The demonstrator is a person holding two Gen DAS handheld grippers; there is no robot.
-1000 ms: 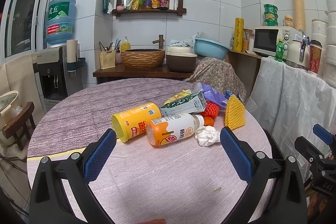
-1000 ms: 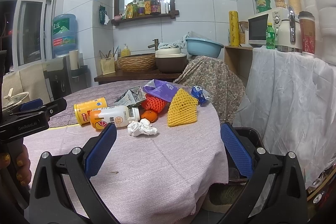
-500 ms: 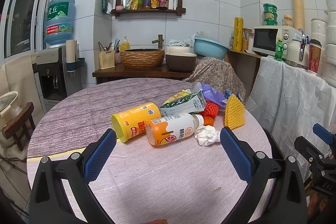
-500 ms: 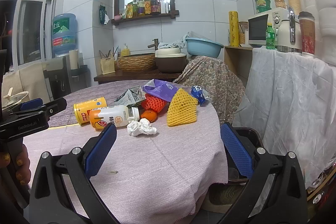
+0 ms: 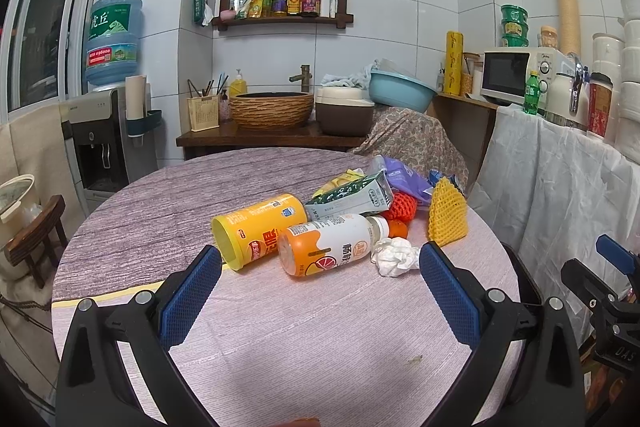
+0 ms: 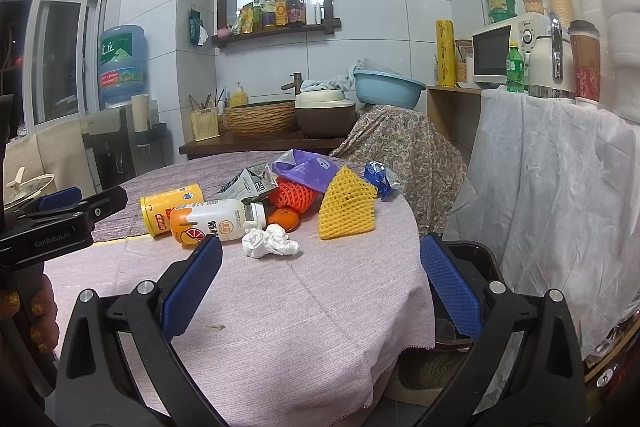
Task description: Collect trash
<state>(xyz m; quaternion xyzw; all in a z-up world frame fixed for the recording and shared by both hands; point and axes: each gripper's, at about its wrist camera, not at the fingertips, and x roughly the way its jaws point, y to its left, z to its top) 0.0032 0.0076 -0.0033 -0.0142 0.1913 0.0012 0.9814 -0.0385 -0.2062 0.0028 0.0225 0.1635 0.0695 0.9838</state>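
A heap of trash lies on the round table point(image 5: 280, 327): a yellow can point(image 5: 258, 229), an orange-and-white bottle point(image 5: 330, 241), a crumpled white tissue point(image 5: 394, 255), a green carton point(image 5: 350, 197), a yellow foam net point(image 5: 447, 213), a red net point(image 5: 402, 206) and a purple bag point(image 5: 402, 179). My left gripper point(image 5: 320, 287) is open and empty, just short of the bottle. My right gripper point(image 6: 320, 277) is open and empty, short of the tissue point(image 6: 269, 243) and the foam net point(image 6: 347, 206). A dark bin point(image 6: 466, 259) stands below the table's right edge.
A cloth-draped chair point(image 6: 400, 143) stands behind the table. A white-draped counter point(image 6: 560, 167) with a microwave point(image 6: 504, 51) fills the right. A sink shelf point(image 5: 272, 133) and a water dispenser point(image 5: 104, 131) stand at the back left. A wooden stool point(image 5: 34, 235) is at the left.
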